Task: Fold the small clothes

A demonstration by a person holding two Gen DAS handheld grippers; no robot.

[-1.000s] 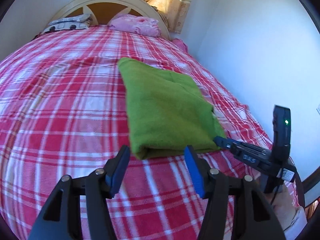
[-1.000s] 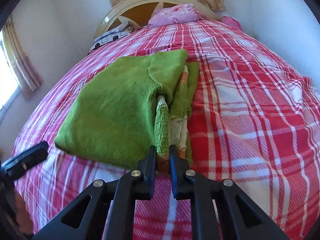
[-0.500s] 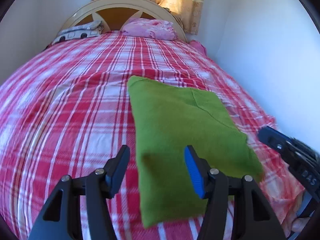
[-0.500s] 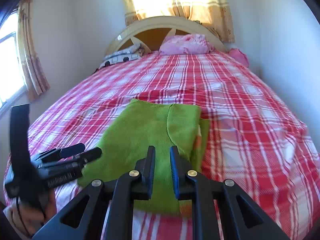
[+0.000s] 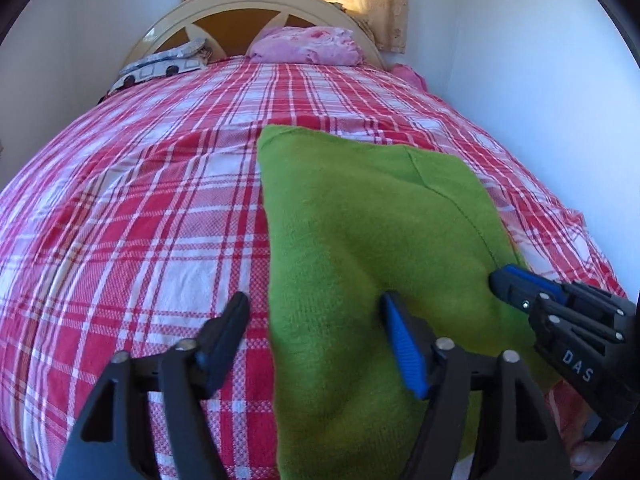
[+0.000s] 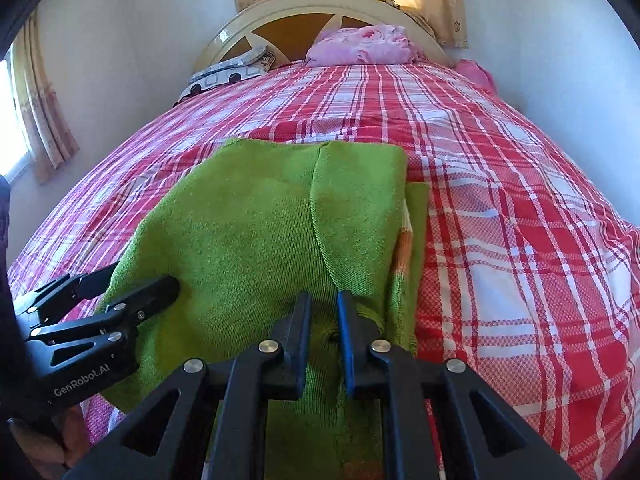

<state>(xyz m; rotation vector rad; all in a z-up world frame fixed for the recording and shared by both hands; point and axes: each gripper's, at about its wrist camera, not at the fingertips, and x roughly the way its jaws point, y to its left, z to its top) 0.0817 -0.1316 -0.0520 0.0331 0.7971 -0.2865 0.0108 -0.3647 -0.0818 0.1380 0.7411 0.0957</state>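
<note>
A green knitted garment (image 5: 360, 248) lies folded on the red plaid bed; in the right wrist view (image 6: 256, 248) its near edge is lifted. My left gripper (image 5: 314, 320) is open, its jaws astride the garment's left edge, the blue right pad over the cloth. It also shows in the right wrist view (image 6: 128, 280), open at the garment's left side. My right gripper (image 6: 323, 312) is shut on the garment's near right edge, holding folded layers with an orange-striped part beside them. The right gripper also shows in the left wrist view (image 5: 512, 280) at the garment's right edge.
The red plaid bedspread (image 5: 140, 220) covers the whole bed. A pink pillow (image 5: 308, 46) and a patterned cloth (image 5: 160, 68) lie by the cream headboard (image 6: 332, 4). White walls flank the bed; a curtain (image 6: 44, 120) hangs at left.
Both grippers have come forward over the garment and risen. The right gripper has kept its hold and lifted the near edge. The left gripper now straddles the left edge, still open.
</note>
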